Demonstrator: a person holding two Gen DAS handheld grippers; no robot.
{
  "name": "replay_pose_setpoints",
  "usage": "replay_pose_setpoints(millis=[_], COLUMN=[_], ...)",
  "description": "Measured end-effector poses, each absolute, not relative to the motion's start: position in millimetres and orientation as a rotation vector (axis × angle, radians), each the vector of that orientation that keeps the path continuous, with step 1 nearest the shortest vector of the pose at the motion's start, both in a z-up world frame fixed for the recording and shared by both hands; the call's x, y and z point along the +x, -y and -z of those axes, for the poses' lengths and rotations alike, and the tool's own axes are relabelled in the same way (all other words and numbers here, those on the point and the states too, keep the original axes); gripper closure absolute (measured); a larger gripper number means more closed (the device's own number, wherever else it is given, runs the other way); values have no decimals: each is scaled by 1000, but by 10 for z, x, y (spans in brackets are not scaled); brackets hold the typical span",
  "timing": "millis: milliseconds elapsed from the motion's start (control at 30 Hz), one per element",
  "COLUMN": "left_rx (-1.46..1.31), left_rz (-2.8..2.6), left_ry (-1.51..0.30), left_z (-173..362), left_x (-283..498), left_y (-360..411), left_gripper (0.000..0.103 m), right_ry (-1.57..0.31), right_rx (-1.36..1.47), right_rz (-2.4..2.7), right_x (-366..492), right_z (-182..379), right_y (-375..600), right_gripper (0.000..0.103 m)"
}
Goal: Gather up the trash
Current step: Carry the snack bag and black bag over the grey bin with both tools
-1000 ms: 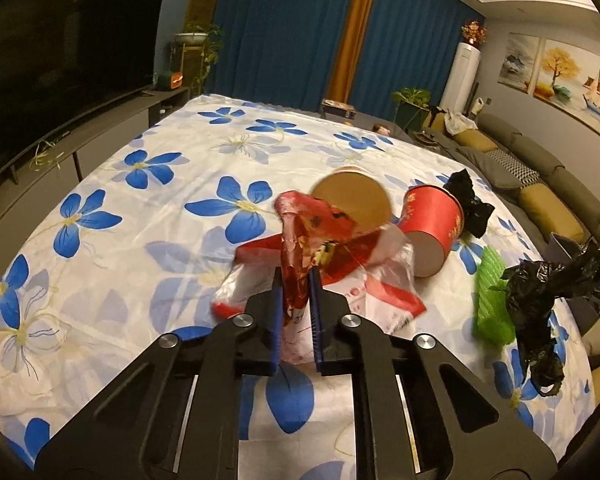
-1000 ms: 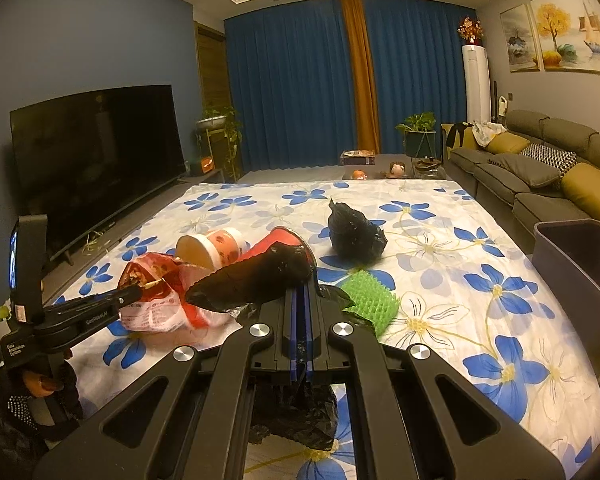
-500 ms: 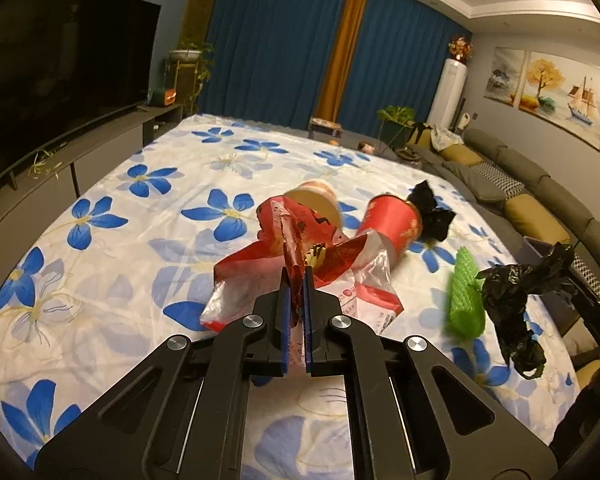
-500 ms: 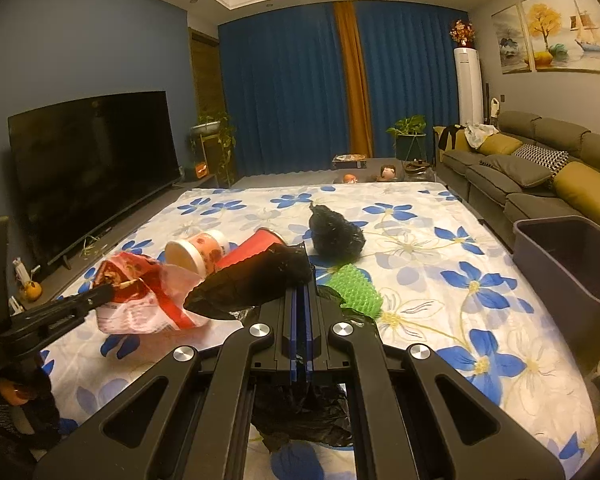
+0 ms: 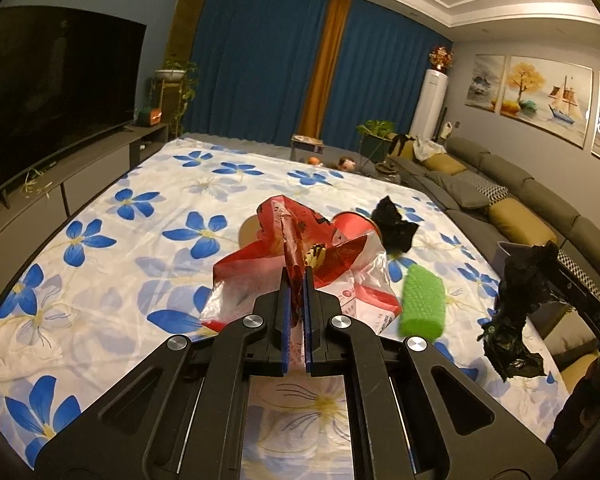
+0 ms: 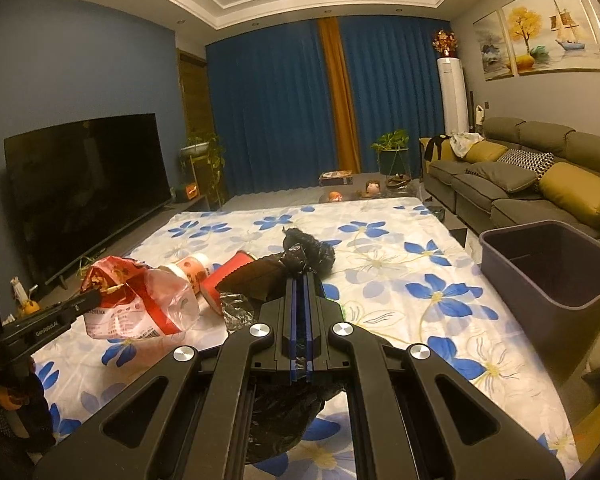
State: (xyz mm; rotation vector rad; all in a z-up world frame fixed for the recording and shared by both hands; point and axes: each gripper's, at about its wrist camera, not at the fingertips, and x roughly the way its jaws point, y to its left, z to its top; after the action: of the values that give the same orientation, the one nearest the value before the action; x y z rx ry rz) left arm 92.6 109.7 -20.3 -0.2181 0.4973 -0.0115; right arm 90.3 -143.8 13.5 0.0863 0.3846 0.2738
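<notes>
A flowered sheet [image 5: 132,240] covered the floor, white with blue blossoms, and a grey bin [image 6: 548,268] stood at its right edge beside the sofa [image 6: 512,176]. The left gripper [image 5: 295,280] was clenched on the gathered top of a red and clear plastic bag [image 5: 300,264], which hung lifted off the sheet, as the right wrist view showed from the side [image 6: 136,304]. The right gripper [image 6: 300,284] was clamped tight on a crumpled black bag [image 6: 260,276], seen dangling in the left wrist view [image 5: 520,300]. Behind the plastic bag a red paper cup [image 5: 354,226] lay on its side, with a second, pale cup [image 6: 192,268] next to it. A green mesh sleeve [image 5: 422,304] rested on the sheet to the right, and another knotted black bag [image 5: 392,224] sat just beyond the red cup
</notes>
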Motion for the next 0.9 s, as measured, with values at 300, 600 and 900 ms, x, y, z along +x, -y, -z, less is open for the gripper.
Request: replay_pose_setpoints(millis=[300,600,900], left_rx=[-169,-114,-78], left_rz=[55,106,158], left_ry=[-484,-467,-461], left_z=[93,-20,-87], left_x=[957,1058,1174], left_y=[-768,-370,-22], left_gripper=[99,99,99], right_ry=[-373,-363,-343], right_rx=[100,96,97], right_rz=[-266,-247,-215], right_x=[851,843,840], right_z=[-173,-230,-321], right_y=[1573,1725,1943], right_gripper=[100,100,100])
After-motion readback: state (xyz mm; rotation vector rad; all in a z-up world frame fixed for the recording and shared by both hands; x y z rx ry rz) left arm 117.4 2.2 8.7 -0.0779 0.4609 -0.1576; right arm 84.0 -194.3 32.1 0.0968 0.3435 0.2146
